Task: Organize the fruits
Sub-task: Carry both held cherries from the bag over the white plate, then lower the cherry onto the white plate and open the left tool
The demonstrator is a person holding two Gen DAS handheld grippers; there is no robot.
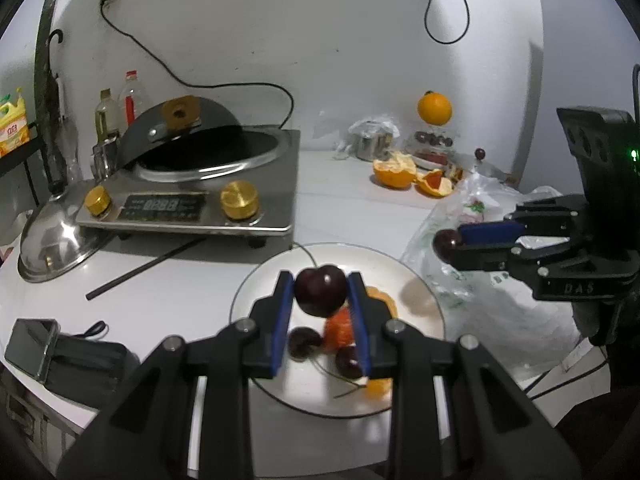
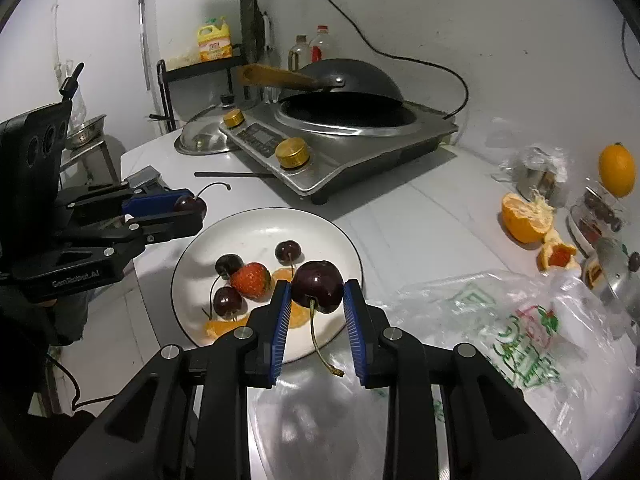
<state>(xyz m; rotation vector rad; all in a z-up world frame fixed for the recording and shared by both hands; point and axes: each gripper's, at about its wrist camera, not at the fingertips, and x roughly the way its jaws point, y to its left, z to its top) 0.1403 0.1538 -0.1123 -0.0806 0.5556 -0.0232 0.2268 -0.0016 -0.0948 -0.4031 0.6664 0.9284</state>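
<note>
- Carrying step, by the look of it: left gripper [image 1: 320, 292] clenched on a dark cherry [image 1: 320, 290], held above the white plate [image 1: 420, 280].
- Right gripper [image 2: 314, 294] likewise clamped on a second cherry [image 2: 318, 286], stem hanging down, just over the plate's near rim [image 2: 352, 248].
- Already on the plate: three cherries, a strawberry [image 2: 250, 280] and orange segments [image 2: 280, 274].
- Next, probably: lowering each cherry to a bare patch of plate, then easing the pads apart; far right part of the plate looks free.
- Tight in the middle: fruit crowded below both grippers, so little room for setting down there.
- Induction cooker [image 2: 340, 148] near behind the plate, crinkled plastic bag [image 2: 500, 320] touching the right rim; open surface [image 2: 420, 216] between.
- Surface edge close on the left side.
</note>
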